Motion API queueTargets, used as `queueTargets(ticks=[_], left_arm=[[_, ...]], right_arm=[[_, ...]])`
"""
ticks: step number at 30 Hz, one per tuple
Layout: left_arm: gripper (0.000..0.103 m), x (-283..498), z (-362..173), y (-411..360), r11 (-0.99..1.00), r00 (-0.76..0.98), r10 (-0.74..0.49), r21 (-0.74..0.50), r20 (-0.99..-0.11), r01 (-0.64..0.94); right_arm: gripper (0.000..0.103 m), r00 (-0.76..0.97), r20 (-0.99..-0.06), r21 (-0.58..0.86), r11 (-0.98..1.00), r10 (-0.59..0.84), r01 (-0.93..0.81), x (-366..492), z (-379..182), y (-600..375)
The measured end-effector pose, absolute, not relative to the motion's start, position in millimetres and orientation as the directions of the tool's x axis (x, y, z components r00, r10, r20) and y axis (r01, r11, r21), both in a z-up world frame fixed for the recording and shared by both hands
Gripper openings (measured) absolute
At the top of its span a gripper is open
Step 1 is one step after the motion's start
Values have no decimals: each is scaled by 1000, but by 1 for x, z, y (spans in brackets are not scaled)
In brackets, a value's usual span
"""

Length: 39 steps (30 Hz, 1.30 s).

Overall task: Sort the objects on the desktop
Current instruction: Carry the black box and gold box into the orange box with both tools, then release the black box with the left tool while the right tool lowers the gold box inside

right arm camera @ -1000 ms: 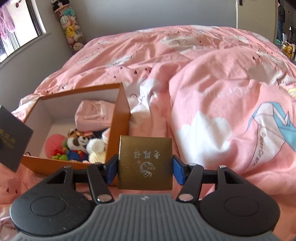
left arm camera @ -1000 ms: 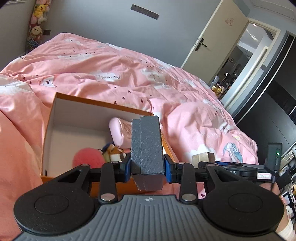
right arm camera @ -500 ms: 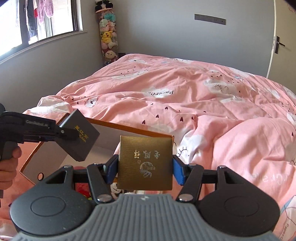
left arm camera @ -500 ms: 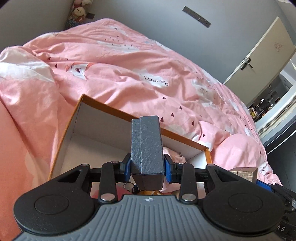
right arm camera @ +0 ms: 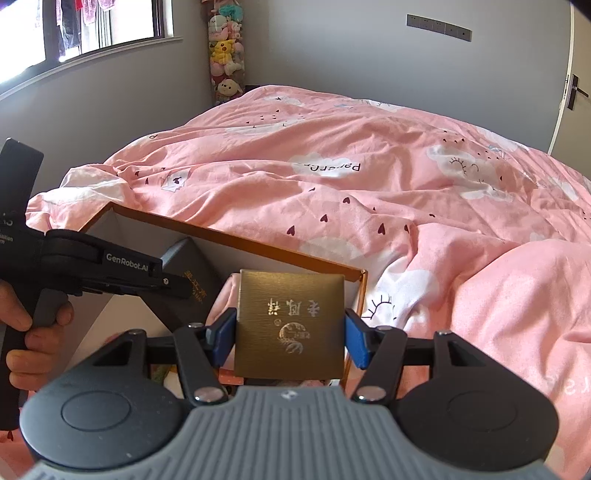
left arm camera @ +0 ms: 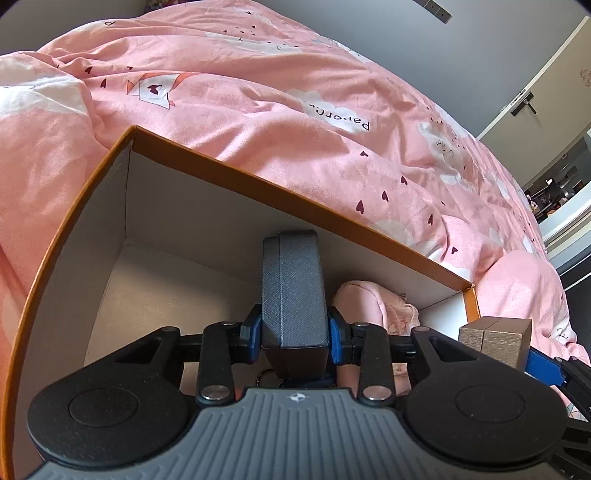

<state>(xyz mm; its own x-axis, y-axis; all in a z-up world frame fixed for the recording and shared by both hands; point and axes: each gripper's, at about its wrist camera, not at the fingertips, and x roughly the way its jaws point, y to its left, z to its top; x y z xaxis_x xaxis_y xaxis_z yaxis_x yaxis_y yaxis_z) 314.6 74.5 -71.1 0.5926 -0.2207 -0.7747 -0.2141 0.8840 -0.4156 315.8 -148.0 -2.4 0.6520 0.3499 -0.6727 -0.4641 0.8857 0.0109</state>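
Observation:
My left gripper (left arm camera: 294, 328) is shut on a dark grey textured box (left arm camera: 293, 288) and holds it inside the orange cardboard box (left arm camera: 295, 199), above its white floor. A pink plush item (left arm camera: 365, 306) lies in the box to the right. My right gripper (right arm camera: 290, 332) is shut on a gold box (right arm camera: 290, 325) with silver characters, held above the orange box's right corner (right arm camera: 360, 275). The gold box also shows in the left wrist view (left arm camera: 495, 341). The left gripper and its dark box (right arm camera: 192, 273) show in the right wrist view.
The orange box sits on a bed with a rumpled pink duvet (right arm camera: 406, 192). A column of plush toys (right arm camera: 225, 55) hangs in the far corner. A window (right arm camera: 92, 26) is at the left, a door (left arm camera: 535, 88) at the right.
Both grippers have moved forward and down toward the orange box. The dark grey box is now inside the box walls. The gold box has come over the box's right corner.

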Motion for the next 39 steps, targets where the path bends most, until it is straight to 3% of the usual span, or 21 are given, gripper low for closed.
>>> queueTargets(ticks=[9,10,11,12,17,18,20,23,30,39], left_arm=[[39,323,-80,79,900,511,-224,-377,-830,-219],[45,322,-78,78,907,506,-217,-364,-835,-212],[57,322,-76,78,914,501,-207,-349,-840,-207],[61,321,-73,77,921,500,-196,-333,-843,-200],[62,316,-60,73,957,504,-109,-227,-857,-180],[61,316,-58,73,962,505,-99,-213,-858,-173],[40,315,-58,72,965,498,-84,-195,-863,-174],[36,317,-63,72,968,479,-78,-181,-874,-172],[35,325,-83,76,967,448,-74,-174,-891,-188],[29,341,-89,72,954,454,-193,-274,-870,-120]], right_arm=[[63,645,-669,21,876,370,-481,315,-4,-147],[63,643,-669,20,874,373,-485,314,-4,-147],[63,642,-669,20,872,375,-488,313,-4,-146],[63,642,-668,20,872,376,-490,312,-4,-146],[63,642,-663,22,867,386,-498,307,-1,-145],[63,643,-661,23,866,387,-499,306,0,-145],[63,645,-658,23,866,389,-499,305,2,-146],[63,647,-654,24,866,392,-500,303,4,-146],[63,643,-660,25,867,389,-499,304,2,-147],[63,625,-673,32,859,397,-511,312,-1,-145]])
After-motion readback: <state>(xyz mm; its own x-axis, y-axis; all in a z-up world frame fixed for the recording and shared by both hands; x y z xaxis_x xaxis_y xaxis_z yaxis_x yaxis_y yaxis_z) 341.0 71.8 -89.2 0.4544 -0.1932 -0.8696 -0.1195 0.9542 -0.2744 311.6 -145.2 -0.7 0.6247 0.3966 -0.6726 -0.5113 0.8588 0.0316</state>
